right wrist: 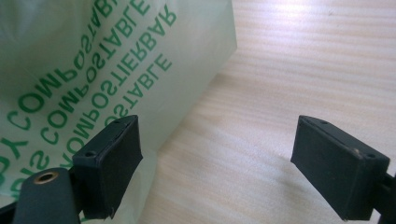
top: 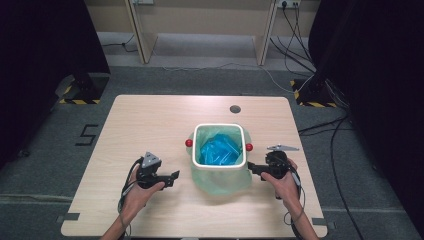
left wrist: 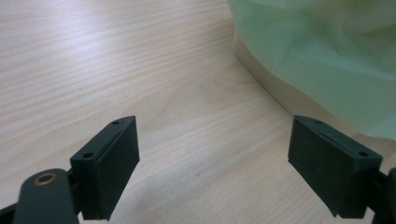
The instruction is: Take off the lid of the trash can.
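A small white bin (top: 219,165) stands near the middle of the tabletop (top: 150,120), lined with a pale green bag (top: 222,180) whose skirt hangs down over the bin's near side; something blue (top: 218,150) lies inside. Two red knobs (top: 189,143) stick out at the bin's left and right.

The left hand-held gripper (top: 174,176) sits just left of the bag's near edge, released, with bare wood between its pads (left wrist: 114,163). The right hand-held gripper (top: 249,167) is at the bin's right side, also released; its one pad (right wrist: 114,161) stands right against the printed film, but nothing is pinched.

The work looks to be dressing the bag over the rim. To do it well, I'd say each side should take only the loose film, not the bin wall, and grip low on the overhang where there is slack. Both sides ought to pull evenly, or the light bin may slide or tip. A gentle tug seems wise; this thin film probably tears easily.
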Tool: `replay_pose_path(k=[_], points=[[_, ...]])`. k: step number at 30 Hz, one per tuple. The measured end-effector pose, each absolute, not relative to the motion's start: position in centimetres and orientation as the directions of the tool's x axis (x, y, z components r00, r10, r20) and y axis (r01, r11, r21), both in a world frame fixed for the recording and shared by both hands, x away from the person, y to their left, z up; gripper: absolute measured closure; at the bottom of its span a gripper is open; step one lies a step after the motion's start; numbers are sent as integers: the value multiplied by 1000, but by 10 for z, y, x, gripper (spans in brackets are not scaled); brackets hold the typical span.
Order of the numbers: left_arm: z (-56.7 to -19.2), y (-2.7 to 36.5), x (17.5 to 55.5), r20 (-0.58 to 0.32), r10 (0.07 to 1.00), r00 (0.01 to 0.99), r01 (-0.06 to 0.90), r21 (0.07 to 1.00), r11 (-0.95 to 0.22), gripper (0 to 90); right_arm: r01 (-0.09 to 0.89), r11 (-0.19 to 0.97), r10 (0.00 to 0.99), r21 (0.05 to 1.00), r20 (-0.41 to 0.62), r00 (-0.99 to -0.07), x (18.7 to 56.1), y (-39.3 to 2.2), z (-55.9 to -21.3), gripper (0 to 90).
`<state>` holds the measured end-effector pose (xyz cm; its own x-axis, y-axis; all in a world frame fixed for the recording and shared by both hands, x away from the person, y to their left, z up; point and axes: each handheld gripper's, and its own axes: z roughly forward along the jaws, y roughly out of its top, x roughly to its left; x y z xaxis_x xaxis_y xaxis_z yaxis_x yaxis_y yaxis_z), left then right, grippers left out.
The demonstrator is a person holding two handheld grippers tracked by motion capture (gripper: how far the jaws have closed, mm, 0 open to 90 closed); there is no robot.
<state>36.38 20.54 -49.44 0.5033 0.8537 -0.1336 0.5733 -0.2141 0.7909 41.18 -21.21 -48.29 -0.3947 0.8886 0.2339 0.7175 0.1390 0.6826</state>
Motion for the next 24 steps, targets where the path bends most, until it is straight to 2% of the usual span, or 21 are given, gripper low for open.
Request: replay_pose_path(k=[9,17,24], points=[[-498,206,352,-128,841,525,561,796,-229,151,716,123,886,687,248,-391,414,-217,-478,158],[-487,199,339,-118,820,560,519,821,-237,150,696,127,892,706,226,-392,415,-221,-462,158],[-487,200,332,-117,816,567,524,815,-247,150,679,119,895,724,218,-389,420,-224,-446,161]])
